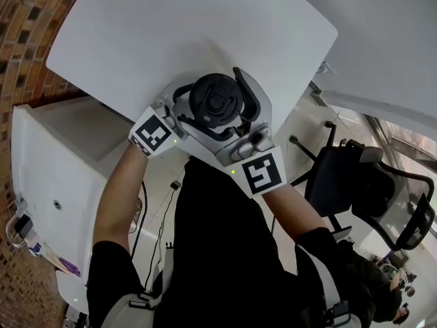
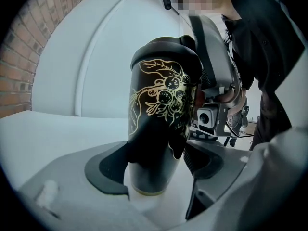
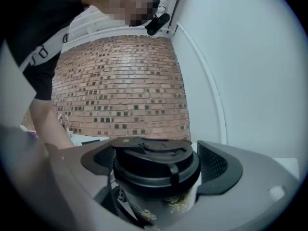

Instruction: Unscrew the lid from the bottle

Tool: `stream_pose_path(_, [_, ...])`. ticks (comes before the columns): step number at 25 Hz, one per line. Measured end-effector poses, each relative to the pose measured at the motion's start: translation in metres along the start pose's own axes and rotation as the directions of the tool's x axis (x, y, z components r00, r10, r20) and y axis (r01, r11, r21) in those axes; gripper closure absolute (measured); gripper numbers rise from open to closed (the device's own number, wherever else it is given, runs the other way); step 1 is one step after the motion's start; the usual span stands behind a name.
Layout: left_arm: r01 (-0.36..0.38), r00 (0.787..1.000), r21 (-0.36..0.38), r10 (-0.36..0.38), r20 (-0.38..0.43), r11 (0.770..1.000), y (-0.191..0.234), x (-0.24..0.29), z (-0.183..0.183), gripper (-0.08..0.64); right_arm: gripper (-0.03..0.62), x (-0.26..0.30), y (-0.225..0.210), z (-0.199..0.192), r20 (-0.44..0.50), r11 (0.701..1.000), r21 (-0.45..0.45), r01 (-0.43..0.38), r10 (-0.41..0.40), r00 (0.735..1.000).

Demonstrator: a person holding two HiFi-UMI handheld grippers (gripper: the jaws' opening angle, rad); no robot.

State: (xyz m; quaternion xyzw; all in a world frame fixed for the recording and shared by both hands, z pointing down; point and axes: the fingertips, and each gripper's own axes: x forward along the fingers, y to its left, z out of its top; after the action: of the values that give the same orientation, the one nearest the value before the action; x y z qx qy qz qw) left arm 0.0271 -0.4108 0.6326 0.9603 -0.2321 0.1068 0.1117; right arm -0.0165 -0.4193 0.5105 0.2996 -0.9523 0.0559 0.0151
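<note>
Arms: the left arm [image 1: 115, 200] and right arm [image 1: 299, 207] both reach forward, bare below black sleeves, and converge in front of the body at the near edge of the table [image 1: 171, 33].
Left: the left gripper [image 2: 154, 165] is held low and level. Its pads are clamped on the lower body of the bottle [image 2: 161, 105], one at each flank.
Right: the right gripper [image 3: 156, 163] comes in higher from the opposite side, jaws spread wide to either side of the lid [image 3: 155, 150]. The pads stand just beside its rim and do not pinch it.
Bottle: black with a gold drawing, upright, base on the white table near the edge closest to the person.
Lid: black and round, seated on top of the bottle, with a strap [image 3: 173, 170] running down its front. It sits between the right jaws and above the left ones.
Hidden: in the head view the lid covers the whole bottle body and the left jaws beneath it. The right gripper view cuts the bottle off a little below the lid. Whether the thread is loosened at all cannot be told.
Further off: the right gripper's camera [image 2: 208, 118] shows past the bottle in the left gripper view. A brick wall [image 3: 120, 90] stands beyond the lid in the right gripper view. A black chair [image 1: 358, 183] is on the floor to the person's right.
</note>
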Motion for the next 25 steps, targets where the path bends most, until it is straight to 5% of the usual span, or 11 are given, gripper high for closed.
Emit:
stream_pose_path(4, [0.008, 1.000, 0.003, -0.008, 0.001, 1.000, 0.000, 0.000, 0.000, 0.198, 0.127, 0.002, -0.001, -0.003, -0.030, 1.000, -0.005, -0.002, 0.002, 1.000])
stream_pose_path(11, [0.011, 1.000, 0.005, -0.011, -0.009, 1.000, -0.002, 0.002, -0.001, 0.198, 0.126, -0.004, 0.006, -0.010, -0.069, 0.977, -0.010, -0.213, 0.212, 0.975])
stream_pose_path(17, [0.006, 1.000, 0.001, -0.006, 0.003, 1.000, -0.003, 0.001, -0.001, 0.198, 0.117, -0.007, 0.015, -0.009, -0.080, 0.887, 0.005, -0.462, 0.461, 0.884])
stream_pose_path(25, [0.044, 0.999, 0.010, -0.044, 0.000, 0.999, -0.004, 0.001, -0.001, 0.198, 0.117, -0.012, 0.021, -0.010, -0.112, 0.761, 0.024, -0.648, 0.646, 0.755])
